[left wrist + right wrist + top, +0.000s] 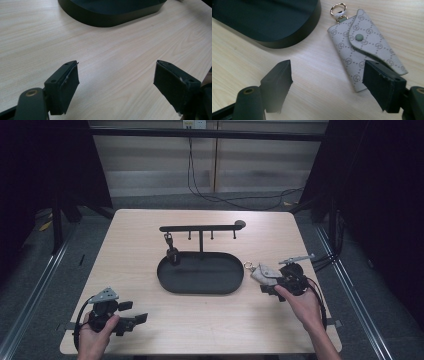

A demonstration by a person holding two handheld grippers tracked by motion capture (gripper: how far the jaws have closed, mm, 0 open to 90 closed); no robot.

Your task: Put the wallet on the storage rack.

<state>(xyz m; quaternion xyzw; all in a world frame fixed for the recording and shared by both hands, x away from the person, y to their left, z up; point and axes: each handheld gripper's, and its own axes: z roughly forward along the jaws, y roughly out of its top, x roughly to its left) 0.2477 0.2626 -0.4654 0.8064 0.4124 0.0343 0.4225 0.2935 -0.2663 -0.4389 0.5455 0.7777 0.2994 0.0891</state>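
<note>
- Looking like a hang-the-pouch job, and pretty early in it, going by the layout.
- Done so far: one black fob (171, 252) already dangling off the leftmost peg of the rack (200, 228), down over the tray (200, 287). Other hooks (212, 236) bare.
- Not done: pouch (364, 50) lying flat on the table (150, 330), just right of the tray, flap snapped shut, ring (338, 8) pointing toward the tray end.
- Right gripper (328, 72) down low right at the pouch, jaws about half apart, gripping nothing. One jaw covering the pouch's near corner, the other off over bare wood. Can't tell whether that jaw is touching the pouch, but no pinch on it yet.
- Left gripper (116, 72) parked at the near left corner of the table, jaws wide apart, nothing between them, well away from everything.
- Left to do, best guess: get a proper pinch on the pouch, lift it, carry it over the tray, thread that small ring onto a free hook, let go.
- Fiddly bit probably the ring, being tiny next to those pegs.
</note>
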